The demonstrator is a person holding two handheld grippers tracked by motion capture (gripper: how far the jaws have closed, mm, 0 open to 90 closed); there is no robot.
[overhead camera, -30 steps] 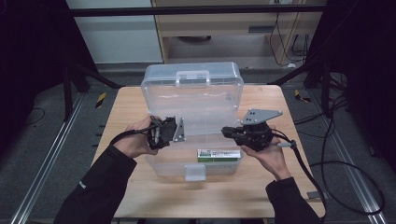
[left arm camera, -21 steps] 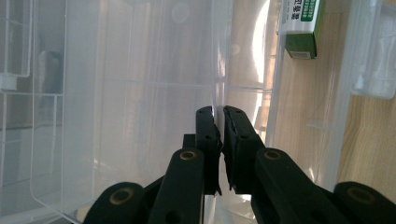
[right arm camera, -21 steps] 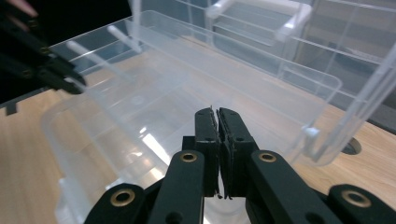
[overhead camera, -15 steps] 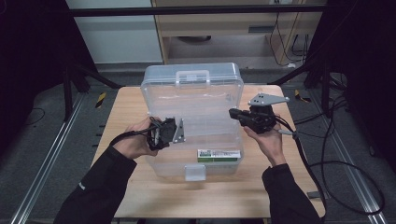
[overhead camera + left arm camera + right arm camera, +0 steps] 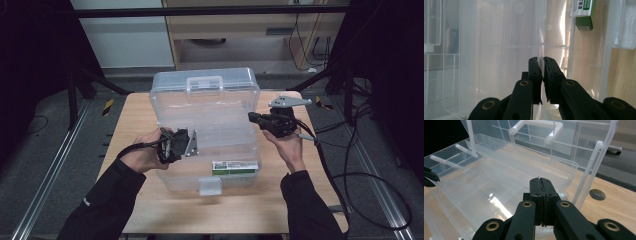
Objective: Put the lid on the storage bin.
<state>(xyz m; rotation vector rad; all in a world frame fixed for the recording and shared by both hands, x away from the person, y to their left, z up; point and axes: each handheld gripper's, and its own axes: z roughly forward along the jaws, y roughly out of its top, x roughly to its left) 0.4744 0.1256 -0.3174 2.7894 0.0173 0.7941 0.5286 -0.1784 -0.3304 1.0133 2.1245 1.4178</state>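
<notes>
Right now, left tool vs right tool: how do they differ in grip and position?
The left tool is clamped on a thin clear wall of the plastic box, at its left side; the right tool is shut on nothing, pads together. The left tool sits low against the box, while the right tool is held up beside the box's right edge. Both are black, two-jawed and hand-held.

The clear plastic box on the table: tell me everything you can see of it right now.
The clear plastic box is a see-through, lidded storage case standing open on the wooden table. Its lid tilts up at the far side and carries a moulded handle; a white latch sits on the near edge. A fold-out tray with thin dividers spans the inside. A green-and-white carton lies in the bottom, near the front. The left gripper pinches a thin clear wall; the right gripper is shut, empty, over the tray.
</notes>
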